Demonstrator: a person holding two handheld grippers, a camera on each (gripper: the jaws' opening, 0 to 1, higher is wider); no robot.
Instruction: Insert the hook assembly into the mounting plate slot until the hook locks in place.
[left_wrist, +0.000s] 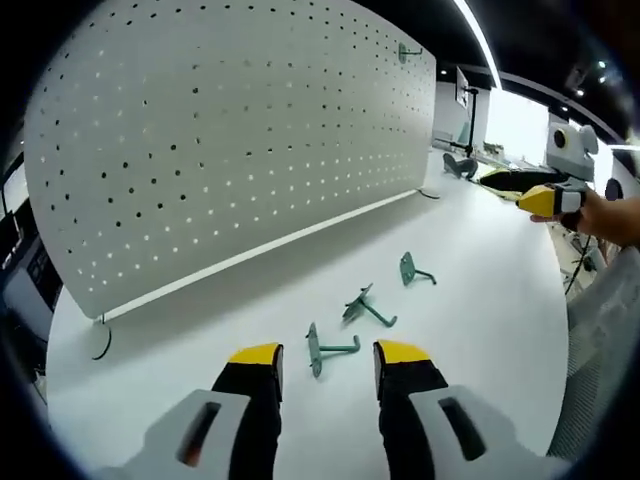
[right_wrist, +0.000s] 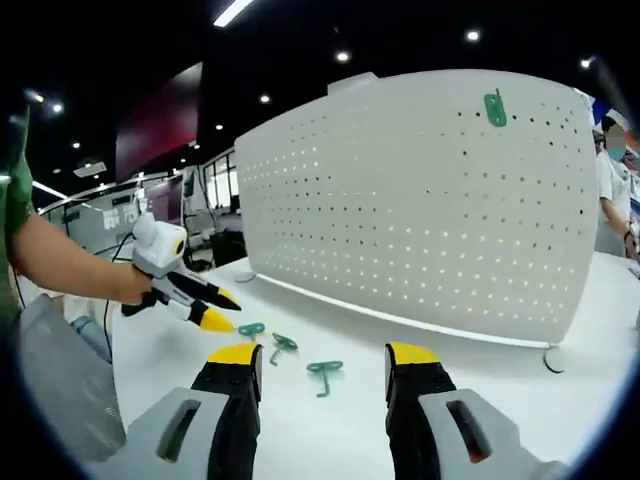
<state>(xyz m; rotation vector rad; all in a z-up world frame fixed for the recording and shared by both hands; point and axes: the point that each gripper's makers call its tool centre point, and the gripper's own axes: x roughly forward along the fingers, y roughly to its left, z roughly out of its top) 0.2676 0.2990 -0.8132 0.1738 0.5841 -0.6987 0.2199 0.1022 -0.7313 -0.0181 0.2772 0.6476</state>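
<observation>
A white pegboard mounting plate (left_wrist: 230, 150) stands upright on the white table (left_wrist: 480, 300). One green hook (left_wrist: 408, 52) hangs near its top corner, the same mounted hook (right_wrist: 494, 106) showing high on the pegboard (right_wrist: 420, 200) in the right gripper view. Three loose green hooks lie on the table: the nearest hook (left_wrist: 330, 348), a middle hook (left_wrist: 365, 305) and a far hook (left_wrist: 415, 270). My left gripper (left_wrist: 328, 355) is open just short of the nearest hook. My right gripper (right_wrist: 323, 355) is open above a loose hook (right_wrist: 323, 372). The left gripper (right_wrist: 205, 305) also comes in from the left there.
The right gripper (left_wrist: 548, 198), held by a hand, hovers over the table's far right. Round pegboard feet (left_wrist: 100, 340) (right_wrist: 555, 358) rest on the table. Dark items (left_wrist: 460, 165) lie past the board's end. A person (right_wrist: 612, 180) stands behind the table.
</observation>
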